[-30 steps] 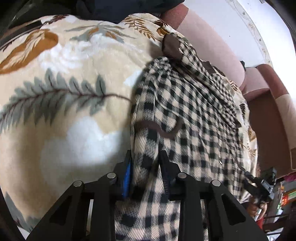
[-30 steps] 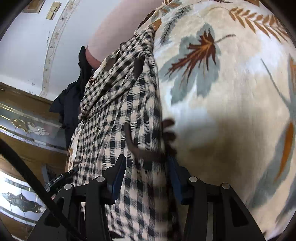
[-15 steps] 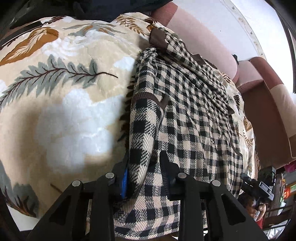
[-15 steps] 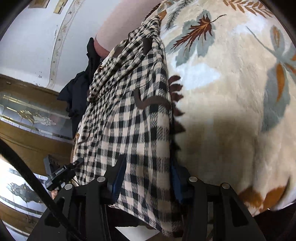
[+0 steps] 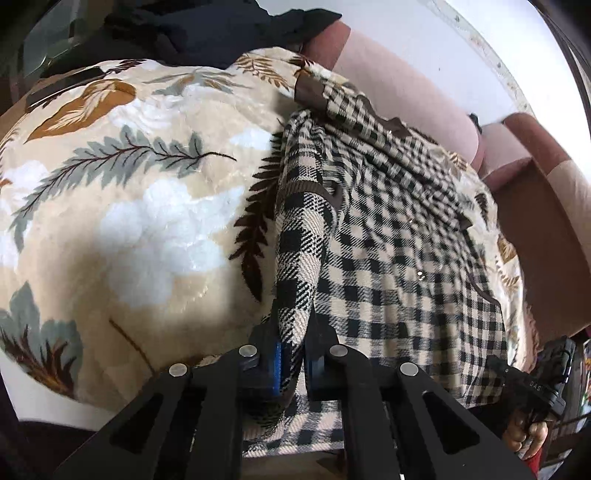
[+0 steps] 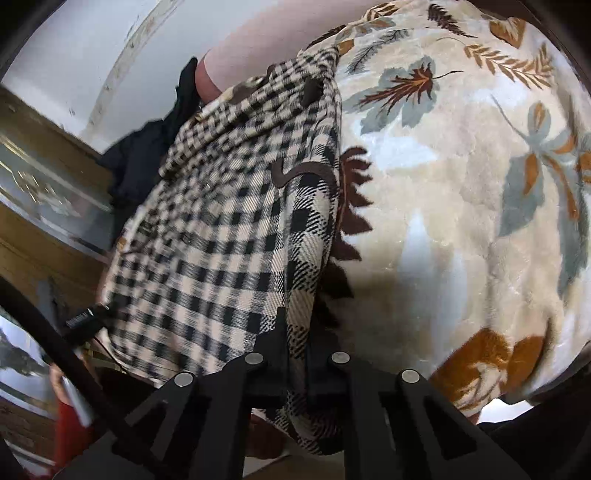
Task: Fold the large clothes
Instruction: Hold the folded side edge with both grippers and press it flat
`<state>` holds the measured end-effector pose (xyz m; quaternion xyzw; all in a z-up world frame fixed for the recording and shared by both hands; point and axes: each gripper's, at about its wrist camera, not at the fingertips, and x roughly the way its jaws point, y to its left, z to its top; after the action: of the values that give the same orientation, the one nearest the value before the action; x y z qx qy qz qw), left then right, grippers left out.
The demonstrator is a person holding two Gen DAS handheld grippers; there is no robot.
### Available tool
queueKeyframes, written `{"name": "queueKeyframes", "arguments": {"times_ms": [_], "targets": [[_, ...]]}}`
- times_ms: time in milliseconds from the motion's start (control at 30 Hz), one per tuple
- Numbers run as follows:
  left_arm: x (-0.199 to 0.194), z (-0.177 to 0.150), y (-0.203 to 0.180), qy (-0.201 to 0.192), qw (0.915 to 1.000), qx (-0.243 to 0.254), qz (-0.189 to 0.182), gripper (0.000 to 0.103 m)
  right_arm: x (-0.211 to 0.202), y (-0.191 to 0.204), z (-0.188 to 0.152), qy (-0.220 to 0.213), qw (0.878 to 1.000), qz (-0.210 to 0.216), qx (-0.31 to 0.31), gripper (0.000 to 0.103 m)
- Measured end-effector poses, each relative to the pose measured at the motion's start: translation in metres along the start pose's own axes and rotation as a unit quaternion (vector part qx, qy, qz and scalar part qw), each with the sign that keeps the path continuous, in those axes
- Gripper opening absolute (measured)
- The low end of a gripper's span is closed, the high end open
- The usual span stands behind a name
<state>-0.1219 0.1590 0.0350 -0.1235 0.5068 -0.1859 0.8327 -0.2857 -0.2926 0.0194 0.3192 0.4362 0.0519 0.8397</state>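
A black-and-cream checked shirt [image 5: 399, 236] with brown trim lies stretched over a leaf-print blanket [image 5: 122, 206] on a sofa. My left gripper [image 5: 293, 332] is shut on the shirt's near left edge, the cloth bunched between its fingers. In the right wrist view the same shirt [image 6: 221, 251] runs away from me, and my right gripper [image 6: 297, 332] is shut on its near right edge. Both hems hang lifted off the blanket's front edge. The other gripper shows at the far side of each view [image 5: 546, 373] [image 6: 83, 317].
A pink and brown sofa back [image 5: 406, 85] rises behind the blanket. Dark clothing [image 5: 207, 33] is heaped at the far end; it also shows in the right wrist view [image 6: 147, 162]. A wood and glass cabinet [image 6: 37, 184] stands at the left.
Both grippers have pulled back toward the blanket's front edge with the shirt's hem, drawing the shirt out longer and flatter. Both jaws have closed tighter on the cloth.
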Motion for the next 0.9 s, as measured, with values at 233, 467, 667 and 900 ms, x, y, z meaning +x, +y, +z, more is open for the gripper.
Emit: {"name": "queueKeyframes", "arguments": {"times_ms": [233, 467, 667, 900], "targets": [[-0.023, -0.019, -0.001, -0.004, 0.9999, -0.01, -0.009, 0.008, -0.032, -0.007, 0.007, -0.005, 1.0, -0.012, -0.011, 0.006], [-0.022, -0.039, 0.015, 0.008, 0.9995, -0.029, -0.005, 0.008, -0.033, -0.023, 0.0, 0.017, 0.999, -0.03, 0.004, 0.006], [-0.024, -0.045, 0.023, 0.005, 0.9993, -0.035, -0.008, 0.009, -0.02, -0.021, 0.004, 0.029, 0.998, -0.049, -0.002, 0.006], [-0.017, -0.048, 0.011, 0.0, 0.9985, 0.0, 0.055, 0.037, -0.015, -0.021, -0.001, 0.036, 0.997, -0.068, -0.015, 0.011]]}}
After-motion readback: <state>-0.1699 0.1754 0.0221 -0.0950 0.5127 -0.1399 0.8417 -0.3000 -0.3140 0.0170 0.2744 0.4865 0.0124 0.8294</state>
